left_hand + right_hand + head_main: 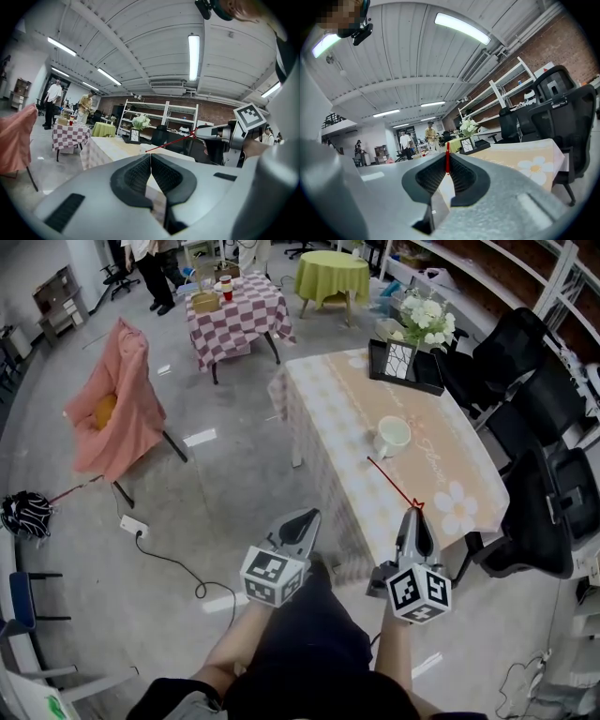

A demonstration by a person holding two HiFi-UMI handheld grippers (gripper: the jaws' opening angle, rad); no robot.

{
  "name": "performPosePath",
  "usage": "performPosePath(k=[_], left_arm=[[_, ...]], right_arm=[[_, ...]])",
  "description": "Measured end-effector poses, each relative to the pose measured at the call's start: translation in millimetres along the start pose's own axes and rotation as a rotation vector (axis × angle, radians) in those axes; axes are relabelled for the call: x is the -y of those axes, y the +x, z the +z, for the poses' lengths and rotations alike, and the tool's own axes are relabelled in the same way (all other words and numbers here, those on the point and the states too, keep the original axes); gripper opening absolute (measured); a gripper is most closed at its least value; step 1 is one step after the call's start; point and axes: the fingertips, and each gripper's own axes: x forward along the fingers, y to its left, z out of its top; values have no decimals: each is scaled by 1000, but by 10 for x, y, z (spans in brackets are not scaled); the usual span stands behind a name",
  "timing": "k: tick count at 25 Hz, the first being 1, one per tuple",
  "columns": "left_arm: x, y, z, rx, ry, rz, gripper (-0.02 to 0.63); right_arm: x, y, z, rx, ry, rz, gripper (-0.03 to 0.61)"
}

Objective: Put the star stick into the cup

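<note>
Pale floral cloth covers the surface [450,465], and a white cup [392,435] sits near its middle. We hold our right hand-held gripper [414,514] at the near edge, jaws pinching the red stick [389,481] by its near end. The stick slants over the cloth toward the cup, tip short of it. Our left hand-held gripper [305,519] hangs beside the surface, jaws pressed together on nothing.

Noted table [349,401] draped in beige flower-print cloth with checked edges. Found white cup [392,436] upright near its middle. Found black framed stand [405,365] at far end, well apart from white cup.
</note>
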Motion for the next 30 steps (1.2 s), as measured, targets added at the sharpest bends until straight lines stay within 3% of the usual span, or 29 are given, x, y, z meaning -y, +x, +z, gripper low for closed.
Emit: performPosePath(k=[14, 30], left_arm=[[-299, 253, 155, 13, 16, 7, 11], [-943, 1149, 563, 26, 6, -9, 11]], right_arm=[[-73, 377, 79, 23, -7, 14, 17], [-80, 1497, 208, 14, -36, 5, 17]])
